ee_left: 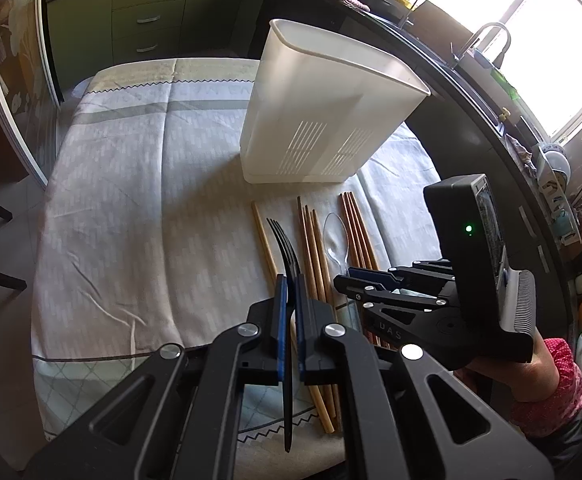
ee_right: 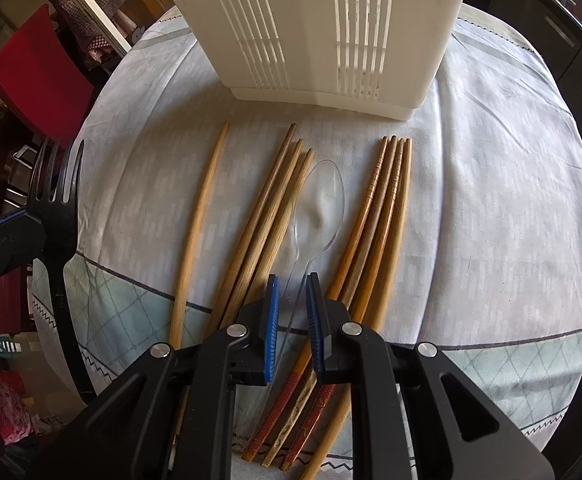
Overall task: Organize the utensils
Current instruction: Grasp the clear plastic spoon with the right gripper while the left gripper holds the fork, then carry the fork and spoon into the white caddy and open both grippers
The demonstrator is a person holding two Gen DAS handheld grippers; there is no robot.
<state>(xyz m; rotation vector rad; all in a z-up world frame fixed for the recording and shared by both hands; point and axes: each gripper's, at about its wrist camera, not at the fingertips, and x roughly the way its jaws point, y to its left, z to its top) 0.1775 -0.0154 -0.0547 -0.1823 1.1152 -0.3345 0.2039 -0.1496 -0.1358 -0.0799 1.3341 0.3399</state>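
Observation:
My left gripper (ee_left: pixel 289 280) is shut on a black plastic fork (ee_left: pixel 287 256), held above the table with its tines forward; the fork also shows in the right wrist view (ee_right: pixel 57 200). My right gripper (ee_right: pixel 292 284) straddles the handle of a clear plastic spoon (ee_right: pixel 319 200) lying on the cloth, its jaws a little apart on either side; I cannot tell if they touch it. Wooden chopsticks lie beside the spoon: one alone (ee_right: pixel 195 224), three to its left (ee_right: pixel 267 208), several to its right (ee_right: pixel 379 216). A white slotted utensil holder (ee_left: pixel 323 104) stands upright behind them.
The table wears a pale patterned cloth (ee_left: pixel 131 184). Dark kitchen cabinets (ee_left: pixel 147 20) stand beyond the far edge, a counter with a sink tap (ee_left: pixel 487 40) curves along the right. A red chair (ee_right: pixel 39 68) stands at the table's left side.

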